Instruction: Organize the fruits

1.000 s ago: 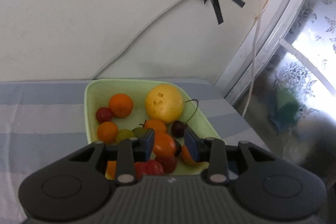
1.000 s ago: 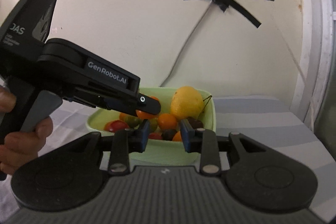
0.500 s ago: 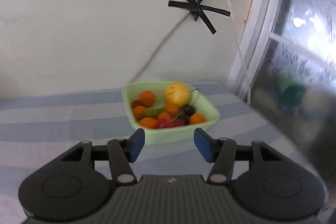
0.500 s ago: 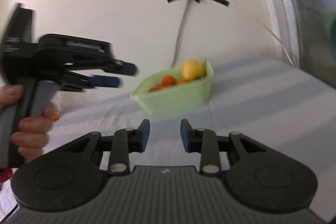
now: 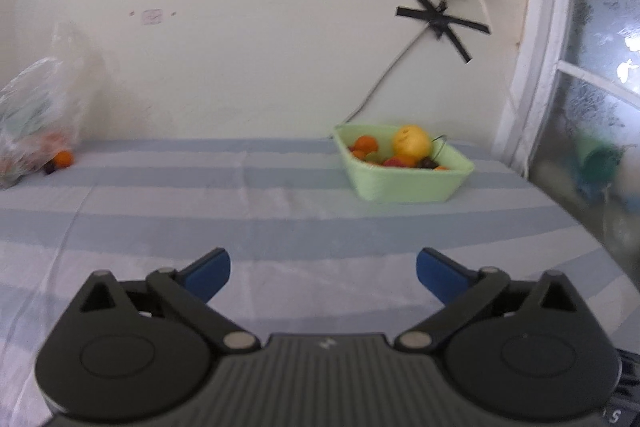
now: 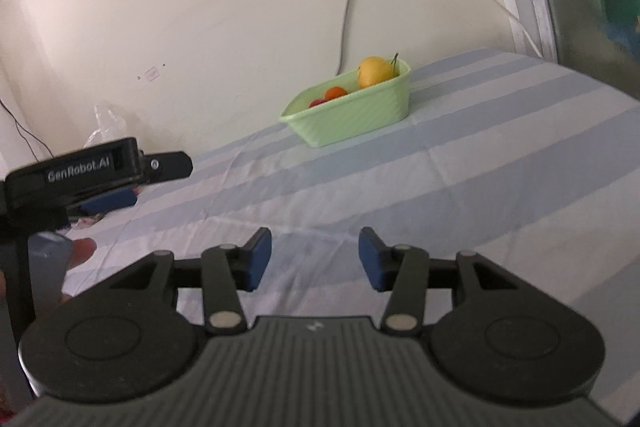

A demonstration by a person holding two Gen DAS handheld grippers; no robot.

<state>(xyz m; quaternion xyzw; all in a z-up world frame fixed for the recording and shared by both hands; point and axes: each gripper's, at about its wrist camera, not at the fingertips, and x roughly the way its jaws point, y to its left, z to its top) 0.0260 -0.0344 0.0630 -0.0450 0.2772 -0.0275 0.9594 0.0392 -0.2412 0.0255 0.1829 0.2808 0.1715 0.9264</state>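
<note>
A: Left tongs [image 5: 323, 274]?
B: Spread wide, have just been opening, nothing between the pads, touching nothing. Striped counter [image 5: 248, 227] under them.
A: Right tongs [image 6: 315, 259]?
B: Apart too, narrower gap, have just been opening as well. Empty, clear of the cloth.
A: Fruit?
B: Green tray [image 5: 404, 183] at 1 o'clock in the left view, well apart from the tongs; from the right view it sits at 12. Inside: big yellow fruit [image 5: 411, 141], an orange [image 5: 366, 143], small red and dark ones, blurred.
A: Anything else?
B: Clear bag [image 5: 38, 115] at 9 o'clock against the wall, one small orange [image 5: 63, 159] just beside it. In the right view the left tongs show at 9 o'clock, a fingertip [image 6: 82, 250] below.
</note>
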